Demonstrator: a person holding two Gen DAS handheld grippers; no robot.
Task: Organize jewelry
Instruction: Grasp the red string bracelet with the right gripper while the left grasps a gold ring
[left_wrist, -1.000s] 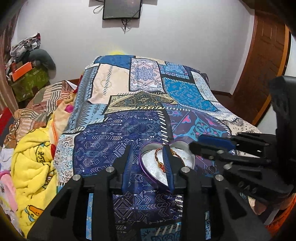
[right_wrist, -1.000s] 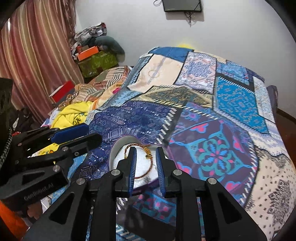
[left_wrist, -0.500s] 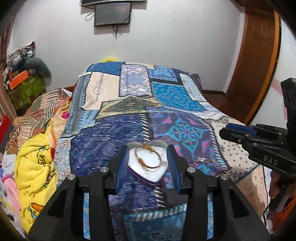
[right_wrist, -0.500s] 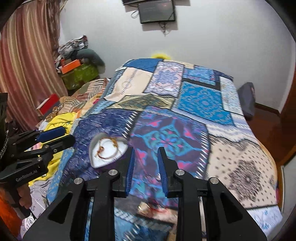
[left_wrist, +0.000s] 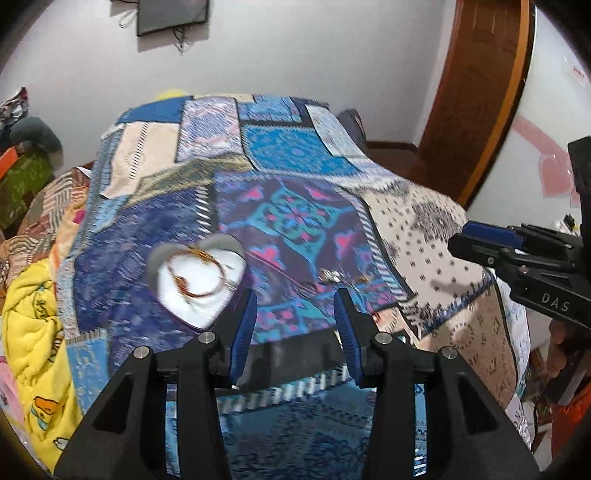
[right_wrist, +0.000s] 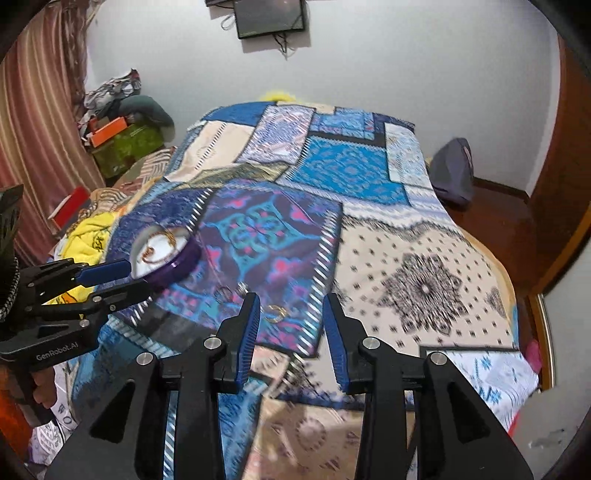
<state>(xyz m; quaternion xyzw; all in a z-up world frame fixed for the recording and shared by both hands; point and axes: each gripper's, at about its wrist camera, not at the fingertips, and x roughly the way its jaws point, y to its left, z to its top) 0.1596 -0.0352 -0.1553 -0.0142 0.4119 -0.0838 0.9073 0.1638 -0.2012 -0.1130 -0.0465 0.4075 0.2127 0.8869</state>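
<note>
A heart-shaped purple box with a white lining (left_wrist: 201, 286) lies on the patchwork bedspread and holds a red-gold bangle (left_wrist: 195, 273); it also shows in the right wrist view (right_wrist: 162, 254). Small loose jewelry pieces (left_wrist: 341, 276) lie on the spread to its right, seen as a gold ring-like piece (right_wrist: 276, 313) in the right wrist view. My left gripper (left_wrist: 295, 317) is open and empty, above the spread right of the box. My right gripper (right_wrist: 291, 317) is open and empty, just above the loose pieces.
The bed's patchwork spread (right_wrist: 369, 240) fills both views. A yellow blanket (left_wrist: 33, 317) and piled clothes lie at the left. A wooden door (left_wrist: 476, 92) stands at the right. A dark bag (right_wrist: 452, 173) sits on the floor by the bed.
Both grippers have pulled back from the heart-shaped box and swung right. The right gripper's jaws have opened wider. The bangle stays in the box.
</note>
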